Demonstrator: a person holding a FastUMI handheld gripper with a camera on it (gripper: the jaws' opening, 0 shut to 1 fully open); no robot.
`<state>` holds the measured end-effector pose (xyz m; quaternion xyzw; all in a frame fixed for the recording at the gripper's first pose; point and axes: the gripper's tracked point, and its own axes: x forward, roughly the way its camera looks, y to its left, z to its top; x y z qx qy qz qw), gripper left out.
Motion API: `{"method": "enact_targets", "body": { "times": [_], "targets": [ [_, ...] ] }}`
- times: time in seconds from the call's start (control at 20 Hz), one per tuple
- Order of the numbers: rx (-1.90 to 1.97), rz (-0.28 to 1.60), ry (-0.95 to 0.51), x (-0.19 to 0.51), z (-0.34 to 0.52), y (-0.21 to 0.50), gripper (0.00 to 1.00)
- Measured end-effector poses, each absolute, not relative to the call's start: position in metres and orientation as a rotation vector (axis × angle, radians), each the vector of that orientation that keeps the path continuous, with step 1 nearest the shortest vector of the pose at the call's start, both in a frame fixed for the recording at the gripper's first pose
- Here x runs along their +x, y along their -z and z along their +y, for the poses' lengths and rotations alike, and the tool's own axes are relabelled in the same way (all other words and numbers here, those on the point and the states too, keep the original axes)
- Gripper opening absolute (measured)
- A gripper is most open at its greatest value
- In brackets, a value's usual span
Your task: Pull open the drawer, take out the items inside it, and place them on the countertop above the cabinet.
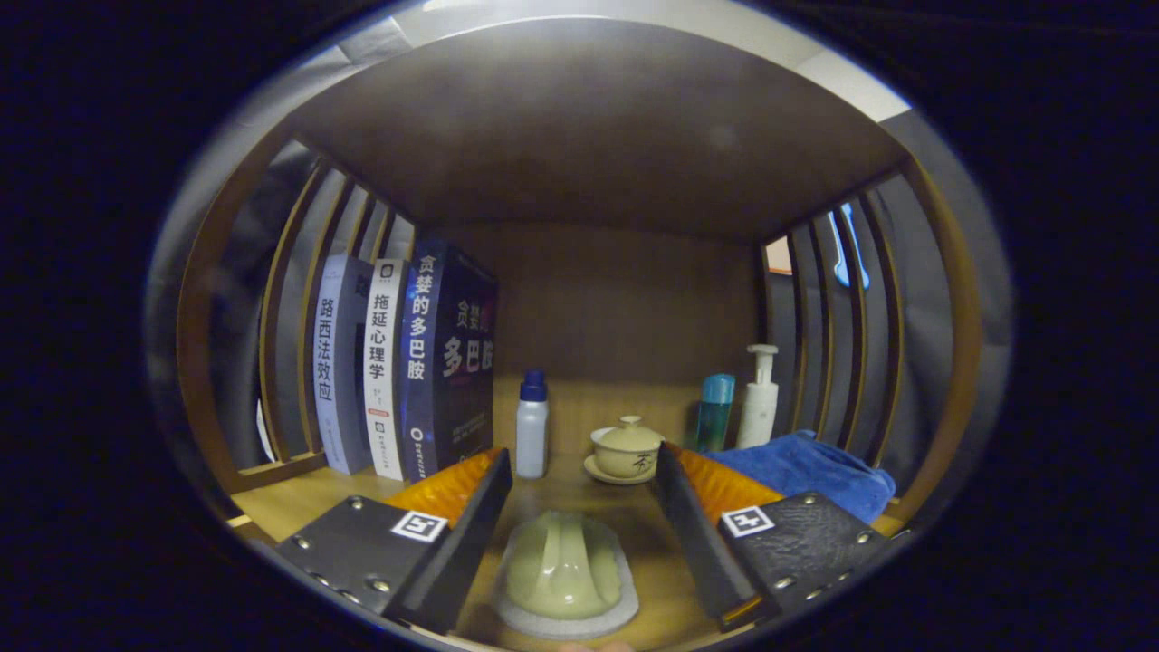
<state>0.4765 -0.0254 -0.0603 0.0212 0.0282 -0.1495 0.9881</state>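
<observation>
Countertop [561,493] item [563,570], unidentifiable, between parted fingers [489,493]

Riding on the gripper [579,475], looking forward along its two spread fingers [471,507] into a wooden shelf nook. Sitting low, close over the countertop [299,503], facing the back wall [625,308] straight on. Taking in slatted sides [308,299], ceiling board [598,118], books [407,362] and bottles [531,426] near the back.

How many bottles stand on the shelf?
3: a white bottle beside the books, a teal bottle and a pump bottle behind the blue cloth. Gripper open.
</observation>
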Motion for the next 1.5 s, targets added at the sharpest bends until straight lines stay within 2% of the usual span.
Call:
{"method": "enact_targets", "body": {
  "times": [0.05,0.4,1.5],
  "targets": [
    [0.036,0.044,0.297,0.476,-0.024,0.057,0.97],
    [-0.034,-0.073,0.271,0.466,-0.008,0.028,0.97],
    [-0.117,-0.106,0.242,0.466,0.009,0.028,0.97]
  ]
}}
